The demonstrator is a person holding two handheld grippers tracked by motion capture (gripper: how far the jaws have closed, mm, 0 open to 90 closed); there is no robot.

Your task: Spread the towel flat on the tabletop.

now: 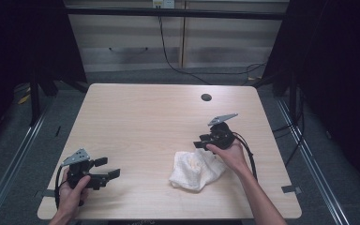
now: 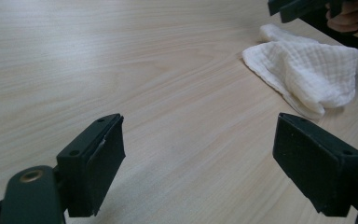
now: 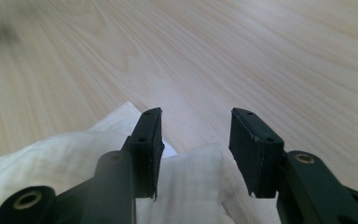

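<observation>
Right gripper (image 1: 200,142) hovers just above the far right edge of the cloth (image 1: 196,169), its jaws spread with nothing between them; in the right gripper view (image 3: 193,135) the cloth (image 3: 51,163) lies beneath and behind the pads, not pinched. The right hand (image 1: 232,154) grips the tool from behind, cable looping down along the forearm, and the grey plate (image 1: 222,118) stands above it

Left gripper (image 1: 107,168) sits near the left front corner of the table (image 1: 145,112), held by the left hand (image 1: 72,187), well apart from the cloth. Its jaws stand wide apart and empty; in the left gripper view (image 2: 198,154) bare wood shows between the two pads, with the cloth (image 2: 307,74) off at the upper right and the other tool just above it

The cloth is white and crumpled, bunched into a loose heap on the right front part of the table, resting flat on the wood. A dark round hole (image 1: 206,97) sits in the tabletop farther back
</observation>
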